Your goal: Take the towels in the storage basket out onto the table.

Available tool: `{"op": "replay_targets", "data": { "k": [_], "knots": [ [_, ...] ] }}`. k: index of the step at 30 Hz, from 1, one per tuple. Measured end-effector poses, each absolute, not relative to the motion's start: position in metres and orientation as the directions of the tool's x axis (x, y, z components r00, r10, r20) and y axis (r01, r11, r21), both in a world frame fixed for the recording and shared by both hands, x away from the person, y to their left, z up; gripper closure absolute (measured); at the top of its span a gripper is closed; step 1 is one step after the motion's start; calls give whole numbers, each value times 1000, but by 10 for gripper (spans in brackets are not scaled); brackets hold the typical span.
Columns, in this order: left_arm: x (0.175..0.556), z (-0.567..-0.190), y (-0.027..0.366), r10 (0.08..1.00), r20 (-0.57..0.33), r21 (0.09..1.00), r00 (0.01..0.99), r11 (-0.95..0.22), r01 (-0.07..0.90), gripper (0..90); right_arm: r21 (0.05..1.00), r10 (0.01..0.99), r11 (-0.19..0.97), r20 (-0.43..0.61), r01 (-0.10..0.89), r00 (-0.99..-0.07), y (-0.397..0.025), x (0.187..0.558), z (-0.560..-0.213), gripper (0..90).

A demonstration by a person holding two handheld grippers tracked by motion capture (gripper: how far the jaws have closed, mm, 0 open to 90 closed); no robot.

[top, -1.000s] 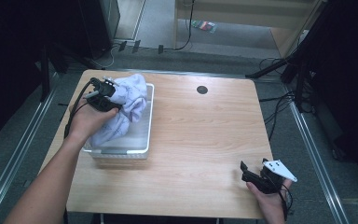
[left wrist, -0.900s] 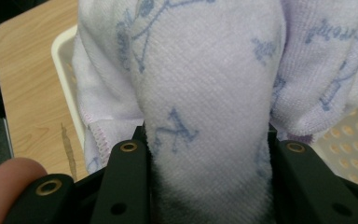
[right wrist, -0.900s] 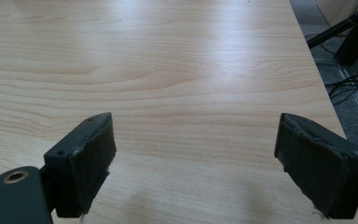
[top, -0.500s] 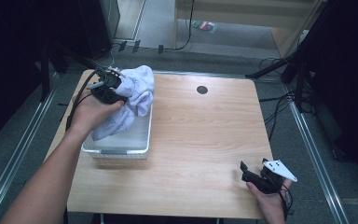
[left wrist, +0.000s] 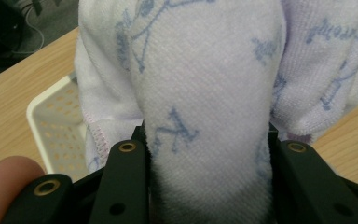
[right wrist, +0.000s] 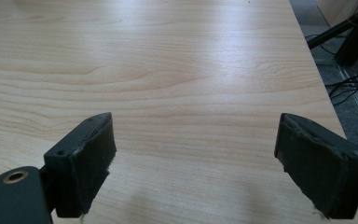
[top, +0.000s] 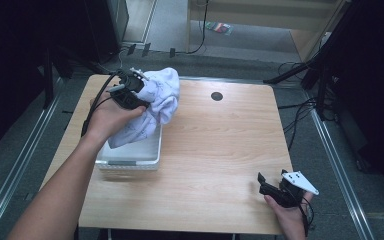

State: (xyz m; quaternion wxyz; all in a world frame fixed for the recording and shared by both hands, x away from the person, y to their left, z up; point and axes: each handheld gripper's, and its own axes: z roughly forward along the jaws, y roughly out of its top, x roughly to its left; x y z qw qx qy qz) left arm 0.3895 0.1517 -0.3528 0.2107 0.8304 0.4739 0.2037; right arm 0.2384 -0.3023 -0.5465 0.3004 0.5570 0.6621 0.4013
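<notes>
The left gripper is clamped on a bunched white towel, which hangs down from the jaws, its tail trailing into the white basket directly beneath. The right gripper rests with jaws spread wide, holding nothing, well apart from the towel.

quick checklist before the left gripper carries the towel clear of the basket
1. Grip: left gripper clamps the towel between its jaws: ok.
2. Towel clear of the white basket: its lower end hangs inside: not ok.
3. Landing space on the table beside the basket: bare: ok.
4. Right gripper out of the way, at the near right corner, jaws open: ok.
5. Anything left in the basket: cannot tell.
</notes>
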Motion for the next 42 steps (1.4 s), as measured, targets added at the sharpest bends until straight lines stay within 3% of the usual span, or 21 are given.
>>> {"op": "replay_targets", "data": {
  "k": [42],
  "knots": [
    [394, -380, 32, 789, 79, 536, 609, -549, 642, 607, 872, 978, 56, 51, 486, -203, -302, 238, -546, 121]
  ]
}}
